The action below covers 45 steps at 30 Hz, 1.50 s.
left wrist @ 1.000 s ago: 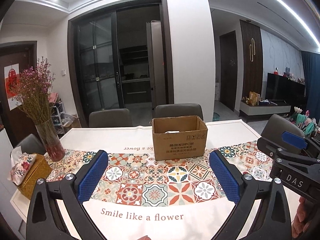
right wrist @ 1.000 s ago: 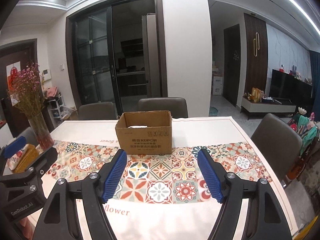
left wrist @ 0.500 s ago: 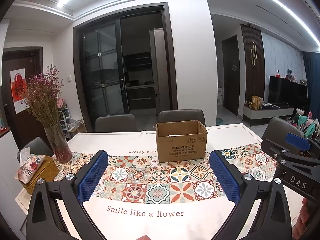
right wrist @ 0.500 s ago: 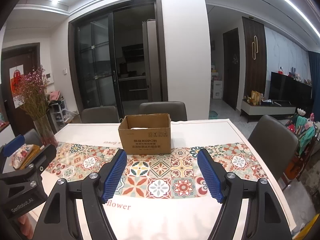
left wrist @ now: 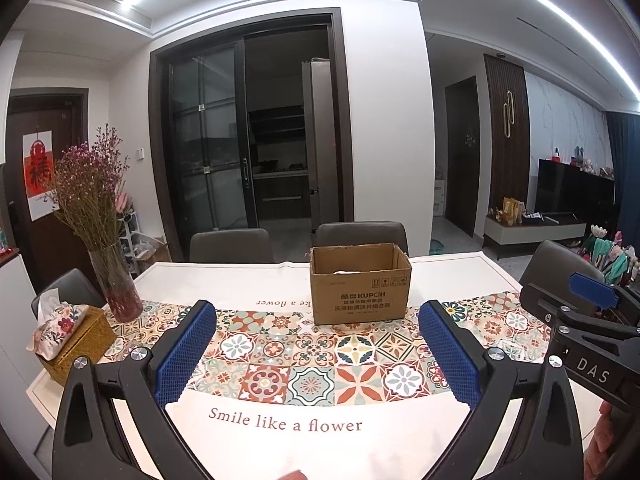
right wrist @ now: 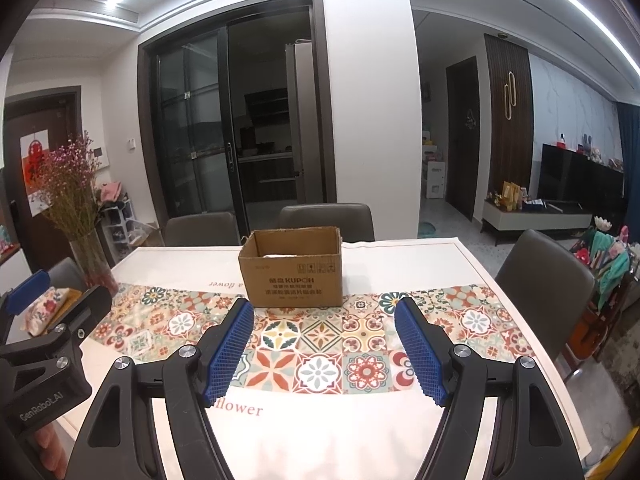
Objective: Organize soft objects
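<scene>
Left gripper (left wrist: 318,354): blue pads spread wide, nothing between them. Right gripper (right wrist: 326,354): jaws apart too, empty. Both hang above patterned tablecloth (left wrist: 280,364), pointing across table. Straight ahead, well beyond fingertips: open cardboard box (left wrist: 360,284), upright on tile-print band, something pale lying inside, too hidden to name. Left of box, near table edge: glass vase (left wrist: 116,284) with dried purple flowers. Beside vase, woven tissue box (left wrist: 76,336) with floral cover. Grey chairs (left wrist: 232,245) line far side.
</scene>
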Each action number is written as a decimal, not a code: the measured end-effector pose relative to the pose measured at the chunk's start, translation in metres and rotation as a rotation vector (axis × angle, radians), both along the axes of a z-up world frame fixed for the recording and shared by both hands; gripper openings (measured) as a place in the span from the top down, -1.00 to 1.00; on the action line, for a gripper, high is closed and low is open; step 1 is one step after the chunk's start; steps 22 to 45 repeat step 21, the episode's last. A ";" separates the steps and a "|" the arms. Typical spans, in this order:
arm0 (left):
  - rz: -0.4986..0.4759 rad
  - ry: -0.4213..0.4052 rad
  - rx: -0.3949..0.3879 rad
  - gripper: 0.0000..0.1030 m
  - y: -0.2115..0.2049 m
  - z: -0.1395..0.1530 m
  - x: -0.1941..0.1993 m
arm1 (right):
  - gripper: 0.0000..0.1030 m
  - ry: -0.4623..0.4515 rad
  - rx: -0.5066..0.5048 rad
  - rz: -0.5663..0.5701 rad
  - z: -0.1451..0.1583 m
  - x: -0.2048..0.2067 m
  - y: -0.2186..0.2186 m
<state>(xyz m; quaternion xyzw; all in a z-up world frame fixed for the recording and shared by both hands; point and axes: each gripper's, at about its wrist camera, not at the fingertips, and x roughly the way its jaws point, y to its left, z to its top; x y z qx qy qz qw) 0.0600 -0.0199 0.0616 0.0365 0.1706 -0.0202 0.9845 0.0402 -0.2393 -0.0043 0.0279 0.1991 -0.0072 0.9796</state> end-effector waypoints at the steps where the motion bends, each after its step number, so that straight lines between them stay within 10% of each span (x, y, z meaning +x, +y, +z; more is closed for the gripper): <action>1: 0.000 -0.001 0.001 -1.00 0.000 0.002 0.002 | -0.43 0.000 -0.001 -0.001 0.000 0.000 0.000; 45: 0.017 -0.005 0.008 -1.00 -0.002 0.001 0.004 | -0.43 0.010 0.001 0.000 -0.001 0.004 -0.003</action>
